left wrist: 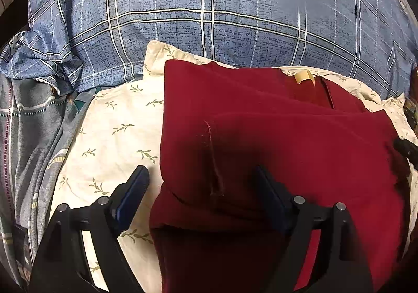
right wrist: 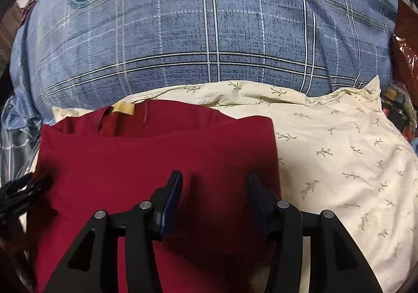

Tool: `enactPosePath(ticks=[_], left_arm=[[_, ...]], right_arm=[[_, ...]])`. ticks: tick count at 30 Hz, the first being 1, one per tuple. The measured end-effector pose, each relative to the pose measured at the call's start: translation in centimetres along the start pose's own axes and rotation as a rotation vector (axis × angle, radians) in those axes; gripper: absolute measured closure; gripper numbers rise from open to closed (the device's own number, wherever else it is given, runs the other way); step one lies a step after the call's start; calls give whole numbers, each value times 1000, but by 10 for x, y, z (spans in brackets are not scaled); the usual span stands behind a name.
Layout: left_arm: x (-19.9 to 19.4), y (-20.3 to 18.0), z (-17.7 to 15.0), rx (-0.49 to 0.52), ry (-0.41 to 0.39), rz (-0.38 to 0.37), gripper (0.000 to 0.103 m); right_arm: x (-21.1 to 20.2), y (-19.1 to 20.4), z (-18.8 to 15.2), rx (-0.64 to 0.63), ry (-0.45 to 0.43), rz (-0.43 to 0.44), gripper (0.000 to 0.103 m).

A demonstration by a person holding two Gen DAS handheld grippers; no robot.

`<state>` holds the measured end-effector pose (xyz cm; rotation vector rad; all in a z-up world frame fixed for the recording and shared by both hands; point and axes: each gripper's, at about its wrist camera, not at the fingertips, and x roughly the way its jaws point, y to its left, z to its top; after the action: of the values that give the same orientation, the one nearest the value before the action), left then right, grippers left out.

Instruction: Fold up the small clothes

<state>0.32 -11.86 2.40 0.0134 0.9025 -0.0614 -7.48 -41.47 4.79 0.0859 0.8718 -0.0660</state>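
- Two tools hang over one red garment (right wrist: 156, 162), which lies folded on a cream leaf-print pillow (right wrist: 339, 149) on the bed, in front of a blue plaid pillow (right wrist: 209, 31).
- Left tool (left wrist: 201, 180): jaws spread wide, straddling the garment's left edge, gripping nothing.
- Right tool (right wrist: 213, 185): jaws apart over the cloth near its right edge, empty.
- Judged step: a fold just laid and released; the next move likely calls for pinching an edge or smoothing.

Both my wrist cameras look steeply down, close over the folded dark-red knit garment (left wrist: 261, 120) (right wrist: 156, 151) on the cream leaf-print pillow (left wrist: 117, 120) (right wrist: 339, 151); each view shares them and the blue plaid quilt (left wrist: 209, 5) (right wrist: 209, 31) behind.
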Motion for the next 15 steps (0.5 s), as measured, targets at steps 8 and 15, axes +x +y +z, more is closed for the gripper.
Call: enactPosePath(ticks=[8,15], left_arm=[[-1,1,-1,6,-4,5,19],[-16,1,-7,18,-23,9,19]], right_arm=[[4,-6,-7,-22,68,-48,46],[-19,-3,-7,4,-9,13,38]])
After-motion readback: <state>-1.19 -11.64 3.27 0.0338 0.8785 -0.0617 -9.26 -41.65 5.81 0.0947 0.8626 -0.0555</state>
